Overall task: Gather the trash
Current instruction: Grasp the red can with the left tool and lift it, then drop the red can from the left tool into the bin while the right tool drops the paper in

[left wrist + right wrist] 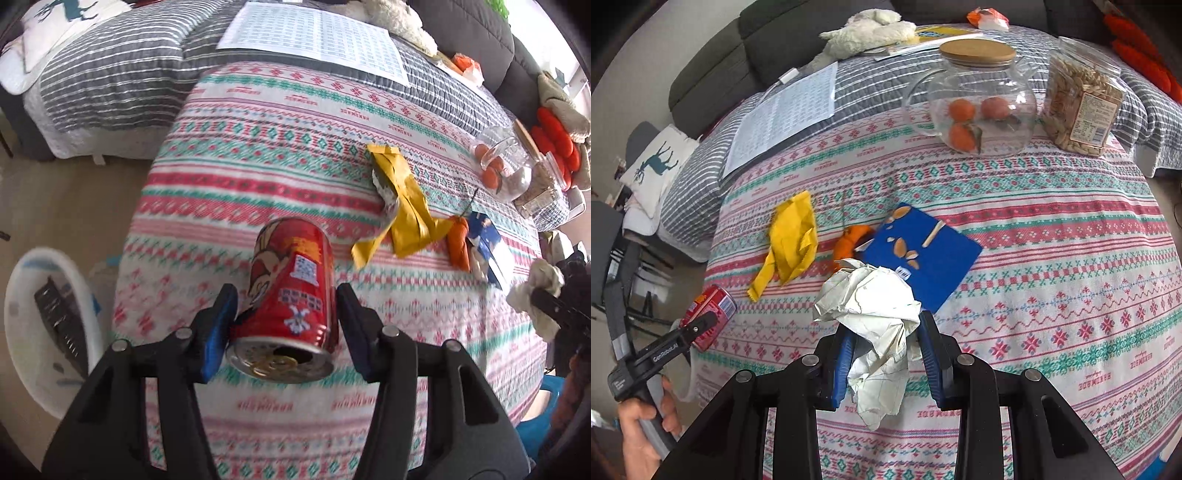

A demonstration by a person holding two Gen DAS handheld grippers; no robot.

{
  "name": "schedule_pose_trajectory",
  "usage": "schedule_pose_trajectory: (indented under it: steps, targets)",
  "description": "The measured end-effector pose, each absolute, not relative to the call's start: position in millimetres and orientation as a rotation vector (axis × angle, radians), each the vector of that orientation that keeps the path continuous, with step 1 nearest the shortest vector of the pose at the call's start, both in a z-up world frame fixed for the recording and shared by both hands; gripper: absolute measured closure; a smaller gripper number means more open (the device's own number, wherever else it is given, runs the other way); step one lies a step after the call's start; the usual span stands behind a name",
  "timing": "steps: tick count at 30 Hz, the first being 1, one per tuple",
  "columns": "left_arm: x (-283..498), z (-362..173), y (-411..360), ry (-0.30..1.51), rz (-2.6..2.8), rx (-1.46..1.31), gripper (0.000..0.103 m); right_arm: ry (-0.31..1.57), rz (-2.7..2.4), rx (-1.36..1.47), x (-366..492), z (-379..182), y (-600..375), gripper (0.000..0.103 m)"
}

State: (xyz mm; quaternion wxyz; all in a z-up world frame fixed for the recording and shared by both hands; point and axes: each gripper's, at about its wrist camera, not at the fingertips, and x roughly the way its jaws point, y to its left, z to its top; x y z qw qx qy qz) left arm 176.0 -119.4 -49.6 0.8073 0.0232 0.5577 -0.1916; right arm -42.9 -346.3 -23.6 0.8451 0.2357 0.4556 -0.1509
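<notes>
While the left gripper (284, 325) is pinching the can (293, 291) and the right gripper (884, 354) is pinching crumpled paper (875, 325), both loads are awaiting the white bin (22, 332).

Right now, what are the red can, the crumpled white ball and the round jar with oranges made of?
The red can looks like thin metal: glossy printed side, silvery top with a pull tab. The crumpled white ball looks like matte paper, with sharp creases and faint printed lines. The round jar seems to be clear glass, since the oranges show through; its lid looks like pale wood or bamboo.
</notes>
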Motion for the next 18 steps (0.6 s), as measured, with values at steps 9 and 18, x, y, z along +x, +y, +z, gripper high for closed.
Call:
schedule_pose_trajectory:
  steps: [9,18]
  targets:
    - [154.9,-34.8,-72.4,1.165,-0.402,0.033,0.049,0.992,-0.284,0.427,-26.8,-29.0,-309.1,0.068]
    - [147.2,-22.0,-15.2,1.132,-0.368,-0.003,0.049,1.026,-0.221,0.372,4.9,-35.6,-261.1,0.068]
